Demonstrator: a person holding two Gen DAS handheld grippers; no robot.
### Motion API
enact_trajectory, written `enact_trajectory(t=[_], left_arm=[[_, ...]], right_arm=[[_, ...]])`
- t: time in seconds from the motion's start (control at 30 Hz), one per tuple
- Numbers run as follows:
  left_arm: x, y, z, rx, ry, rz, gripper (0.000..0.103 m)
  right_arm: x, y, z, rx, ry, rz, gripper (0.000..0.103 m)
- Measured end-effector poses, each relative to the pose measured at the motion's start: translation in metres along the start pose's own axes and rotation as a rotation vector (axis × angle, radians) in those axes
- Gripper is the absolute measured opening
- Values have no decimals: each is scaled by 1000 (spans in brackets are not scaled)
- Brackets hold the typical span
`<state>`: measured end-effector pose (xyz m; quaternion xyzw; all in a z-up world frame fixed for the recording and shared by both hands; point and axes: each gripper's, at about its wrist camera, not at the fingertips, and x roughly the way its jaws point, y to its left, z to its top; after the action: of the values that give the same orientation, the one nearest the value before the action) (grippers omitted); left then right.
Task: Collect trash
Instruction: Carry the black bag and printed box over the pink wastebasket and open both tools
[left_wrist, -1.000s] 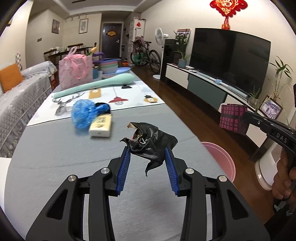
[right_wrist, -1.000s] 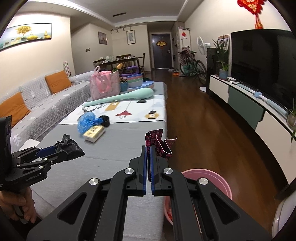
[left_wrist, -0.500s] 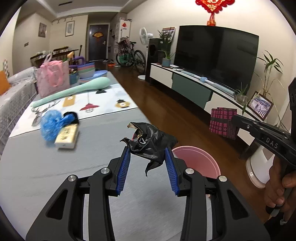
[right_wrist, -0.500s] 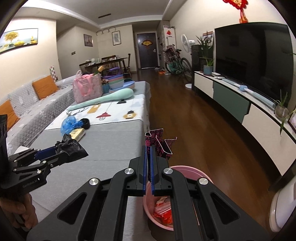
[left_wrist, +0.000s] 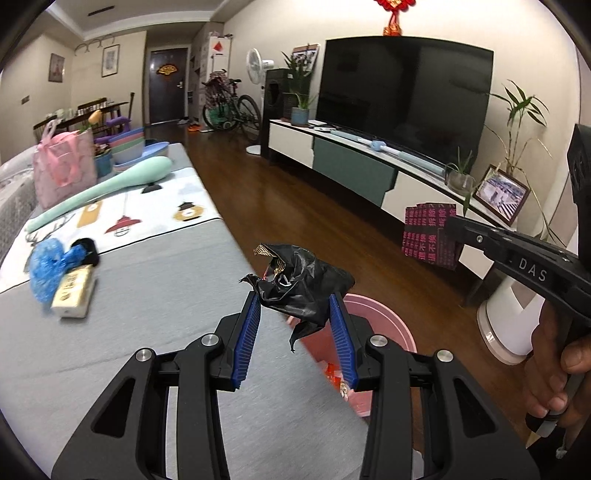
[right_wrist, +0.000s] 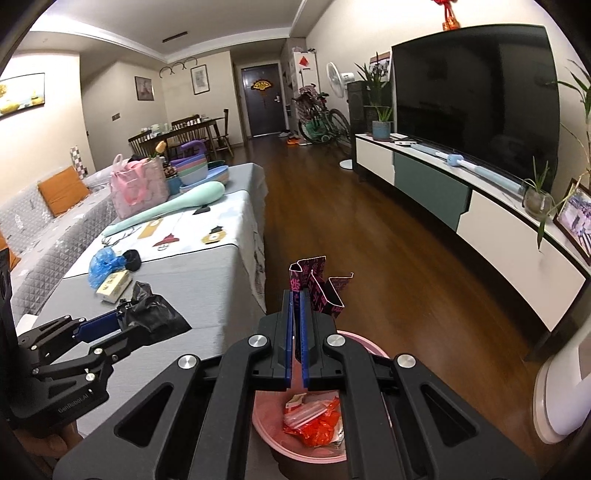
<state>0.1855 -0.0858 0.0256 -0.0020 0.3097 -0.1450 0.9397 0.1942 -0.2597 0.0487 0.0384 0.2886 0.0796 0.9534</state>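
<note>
Trash is now over the pink bin (right_wrist: 266, 424) — left gripper (left_wrist: 293, 314) pinching the black bag (left_wrist: 303, 288), right gripper (right_wrist: 297, 295) clamping the pink wrapper (right_wrist: 317, 286) — ready to drop.

Left claw (left_wrist: 293, 314) grips crumpled black wrapper (left_wrist: 303, 286) above pink bin (left_wrist: 384, 321).

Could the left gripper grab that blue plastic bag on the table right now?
Probably not yet: the left gripper is already shut on a black wrapper, filling its fingers. The blue plastic bag itself lies uncovered on the table.
</note>
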Motion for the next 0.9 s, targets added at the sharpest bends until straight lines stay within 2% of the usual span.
enact_trajectory(t=[0.37,0.63,0.67,0.7,0.77,0.8,0.83,0.9], left_arm=[[47,-30,-2,69,75,-54,38],[73,-39,-6,80,139,-83,40],[75,-41,-7,80,151,-97,42],[79,-42,-7,86,171,-108,56],[83,-45,-10,98,190,-97,72],[83,-44,-11,96,184,-92,72],[82,-43,-11,91,182,-94,72],[77,-41,-13,81,171,-98,72]], right_arm=[[19,-24,2,34,35,-31,4],[37,-31,-1,31,72,-45,4],[40,-32,-2,29,78,-52,5],[41,-33,-3,32,83,-63,6],[46,-37,-3,42,101,-75,24],[48,-40,-4,54,108,-79,48],[48,-42,-5,64,108,-81,59],[51,-44,-5,73,113,-84,59]])
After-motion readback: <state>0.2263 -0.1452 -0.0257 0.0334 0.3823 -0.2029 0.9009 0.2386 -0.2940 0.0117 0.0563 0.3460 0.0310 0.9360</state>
